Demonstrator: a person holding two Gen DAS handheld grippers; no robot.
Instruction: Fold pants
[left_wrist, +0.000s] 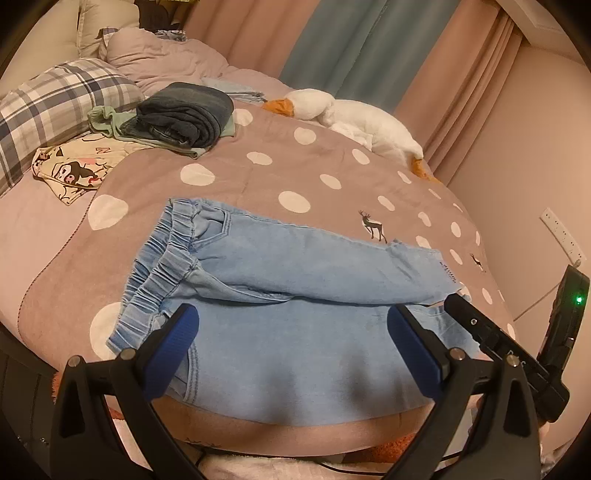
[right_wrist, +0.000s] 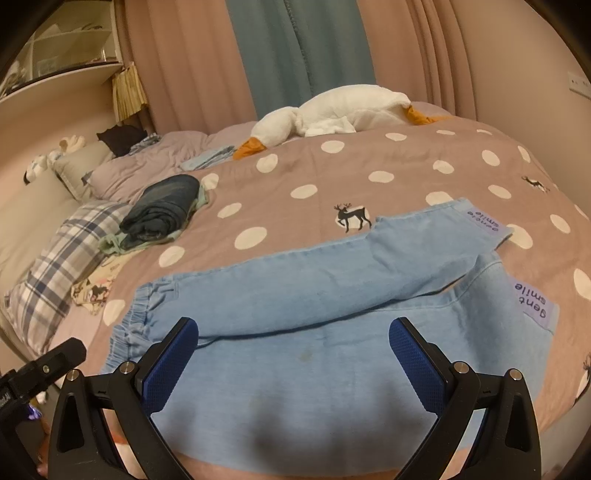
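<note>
Light blue denim pants (left_wrist: 295, 295) lie flat on the polka-dot bedspread (left_wrist: 258, 173), waistband to the left, legs running right. One leg partly overlaps the other. My left gripper (left_wrist: 291, 325) is open and empty, hovering over the near leg by the waistband. In the right wrist view the pants (right_wrist: 314, 314) show purple cuff labels at the right. My right gripper (right_wrist: 293, 336) is open and empty above the near leg's middle. The right gripper's body (left_wrist: 509, 343) shows at the right of the left wrist view.
A stack of folded dark jeans on green clothes (left_wrist: 184, 114) lies at the back left. A plaid pillow (left_wrist: 55, 110) and a cartoon-print garment (left_wrist: 74, 170) are left. A white goose plush (left_wrist: 351, 114) lies at the back. Curtains hang behind; a wall stands to the right.
</note>
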